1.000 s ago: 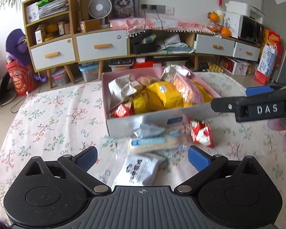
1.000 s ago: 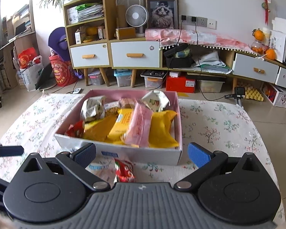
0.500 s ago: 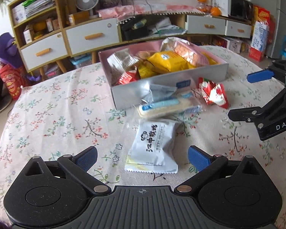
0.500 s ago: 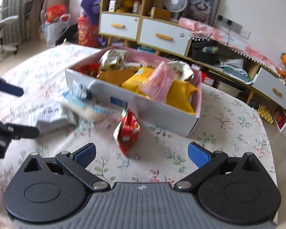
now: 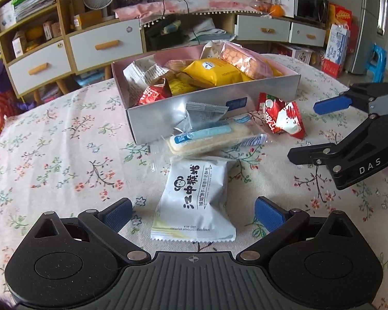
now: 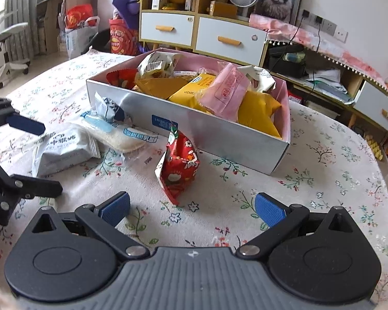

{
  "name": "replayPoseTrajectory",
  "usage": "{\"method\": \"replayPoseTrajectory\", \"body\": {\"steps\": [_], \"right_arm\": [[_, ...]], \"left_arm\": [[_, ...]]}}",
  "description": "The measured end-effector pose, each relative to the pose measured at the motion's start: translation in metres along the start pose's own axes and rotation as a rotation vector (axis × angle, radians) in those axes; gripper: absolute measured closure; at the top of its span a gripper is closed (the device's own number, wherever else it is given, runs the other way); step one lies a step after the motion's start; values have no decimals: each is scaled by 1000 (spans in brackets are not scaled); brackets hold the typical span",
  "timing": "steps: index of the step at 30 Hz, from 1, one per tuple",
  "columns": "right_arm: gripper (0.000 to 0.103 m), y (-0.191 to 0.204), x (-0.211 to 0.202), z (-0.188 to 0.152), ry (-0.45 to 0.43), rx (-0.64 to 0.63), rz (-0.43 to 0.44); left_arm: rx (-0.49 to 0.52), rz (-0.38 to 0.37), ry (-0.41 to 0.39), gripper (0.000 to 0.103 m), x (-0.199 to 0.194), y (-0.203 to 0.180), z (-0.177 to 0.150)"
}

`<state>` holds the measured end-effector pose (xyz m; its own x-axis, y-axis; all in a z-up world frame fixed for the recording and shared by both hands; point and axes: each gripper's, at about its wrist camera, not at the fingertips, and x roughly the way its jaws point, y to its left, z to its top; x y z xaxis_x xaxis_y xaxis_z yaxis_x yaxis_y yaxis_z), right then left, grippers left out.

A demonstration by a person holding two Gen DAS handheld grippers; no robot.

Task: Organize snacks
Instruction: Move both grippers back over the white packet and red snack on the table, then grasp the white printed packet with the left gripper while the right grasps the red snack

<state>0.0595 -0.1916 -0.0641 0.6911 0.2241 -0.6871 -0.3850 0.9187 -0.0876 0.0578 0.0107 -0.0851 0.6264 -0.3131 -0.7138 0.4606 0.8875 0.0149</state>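
Observation:
A silver box with a pink inside holds several snack packs, yellow, pink and red. In front of it on the floral tablecloth lie a white pack with black print, a long clear-wrapped rice cracker bar, a small grey pack and a red pack. My left gripper is open and empty, its fingers either side of the white pack's near end. My right gripper is open and empty, just short of the red pack.
The right gripper shows at the right edge of the left wrist view; the left gripper shows at the left edge of the right wrist view. Drawers and shelves stand behind the table. The table edge curves away at the right.
Both grippers pulled back from the box and lowered toward the table. The left one now frames the white pack; the right one now faces the red pack. Both stayed open.

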Motion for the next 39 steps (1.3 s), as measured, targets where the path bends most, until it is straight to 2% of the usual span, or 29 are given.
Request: {"method": "replayPoseTrajectory", "body": {"steps": [4,9,20,25,28,35,37,39], "right_arm": [[0,-2,3,1,-12,19,11],[0,-3,5,2,-23,26,16],[0,-2,9,9,-35,4,5],[1,0,9,11,-41,-16,-9],[7,2,8,13,-44,-25,-12],[28,5,7,16,-47,-33,7],[35,6,7,16,-49,-38,11],[48,7,6,17,-50,-44,15]], "left_arm": [[-20,-14,5,3,3,3,3],[-24,-9,-3,11,4,2,6],[-28,-4,-5,49,3,0,14],[-35,2,3,56,3,-1,17],[-38,6,8,57,3,-3,17],[-50,5,18,58,0,-4,17],[-46,4,21,58,0,-6,17],[-44,3,23,58,-1,-7,17]]}}
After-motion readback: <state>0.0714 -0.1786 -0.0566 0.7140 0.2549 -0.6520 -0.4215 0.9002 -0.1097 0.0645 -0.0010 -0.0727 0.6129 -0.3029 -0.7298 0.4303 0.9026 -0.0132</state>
